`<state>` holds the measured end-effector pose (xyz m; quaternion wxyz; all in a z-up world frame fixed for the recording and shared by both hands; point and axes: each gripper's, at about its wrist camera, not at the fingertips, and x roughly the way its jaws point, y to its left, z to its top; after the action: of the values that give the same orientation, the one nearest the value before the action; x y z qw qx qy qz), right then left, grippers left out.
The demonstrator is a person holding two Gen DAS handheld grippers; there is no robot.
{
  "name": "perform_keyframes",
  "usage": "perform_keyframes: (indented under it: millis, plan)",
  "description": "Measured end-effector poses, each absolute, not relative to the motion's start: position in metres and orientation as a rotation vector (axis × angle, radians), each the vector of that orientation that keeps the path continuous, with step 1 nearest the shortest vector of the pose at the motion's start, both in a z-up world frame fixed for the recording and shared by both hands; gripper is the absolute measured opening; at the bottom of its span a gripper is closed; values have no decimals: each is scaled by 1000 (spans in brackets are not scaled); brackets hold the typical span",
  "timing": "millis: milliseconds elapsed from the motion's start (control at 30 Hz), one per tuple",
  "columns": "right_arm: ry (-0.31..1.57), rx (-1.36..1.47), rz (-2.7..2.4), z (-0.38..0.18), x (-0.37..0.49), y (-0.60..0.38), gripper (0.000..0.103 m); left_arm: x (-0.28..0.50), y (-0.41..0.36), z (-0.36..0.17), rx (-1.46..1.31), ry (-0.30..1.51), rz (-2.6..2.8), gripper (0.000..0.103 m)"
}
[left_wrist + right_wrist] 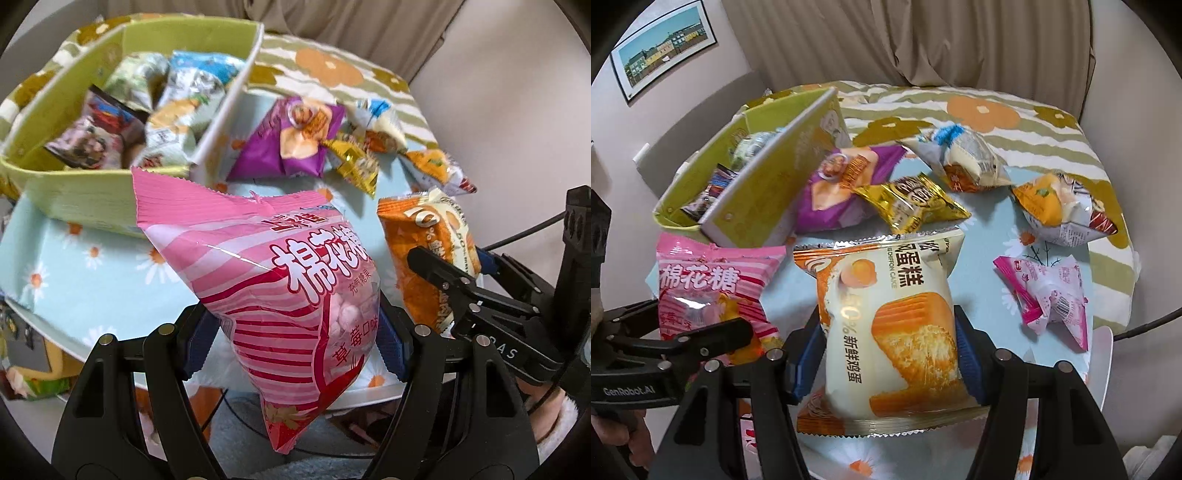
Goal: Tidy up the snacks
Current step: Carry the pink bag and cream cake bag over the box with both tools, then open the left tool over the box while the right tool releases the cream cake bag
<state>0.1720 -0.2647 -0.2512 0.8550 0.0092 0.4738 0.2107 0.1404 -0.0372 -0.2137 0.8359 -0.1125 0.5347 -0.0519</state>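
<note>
My left gripper [295,345] is shut on a pink striped marshmallow bag [280,273], its blue pads pressing the bag's lower sides, and the bag hangs tilted above the table's near edge. My right gripper [886,356] is shut on an orange and cream chiffon cake packet [886,317], held upright above the cloth. In the left wrist view the cake packet [424,254] shows at the right. In the right wrist view the pink bag [709,291] shows at the lower left. A green cardboard box [85,199] [757,192] with several packets inside stands at the back left.
Loose on the round table's daisy cloth [982,258] lie a purple packet [831,192], a gold packet [916,203], a blue-and-white packet [967,162], an orange-and-white packet [1060,206] and a small pink packet [1052,299]. A curtain hangs behind the table.
</note>
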Motion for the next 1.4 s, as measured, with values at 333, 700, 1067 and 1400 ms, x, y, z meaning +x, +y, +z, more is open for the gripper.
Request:
perform_keyframes:
  millis: [333,700,1067,1400]
  plan:
    - [891,23,472,-183,159,-242,59,120,4,-142,-242,1000,-109,72]
    - [791,59,480,-123,176,-162,60,167,115,-96,-220,923,-104,72]
    - [832,97,422,-136,222,-71,59,253,183,-142,-154,1018,-204,72]
    - [917,139,340,-169,239,-48,59,249,194,-183,-97,1109,-219,95]
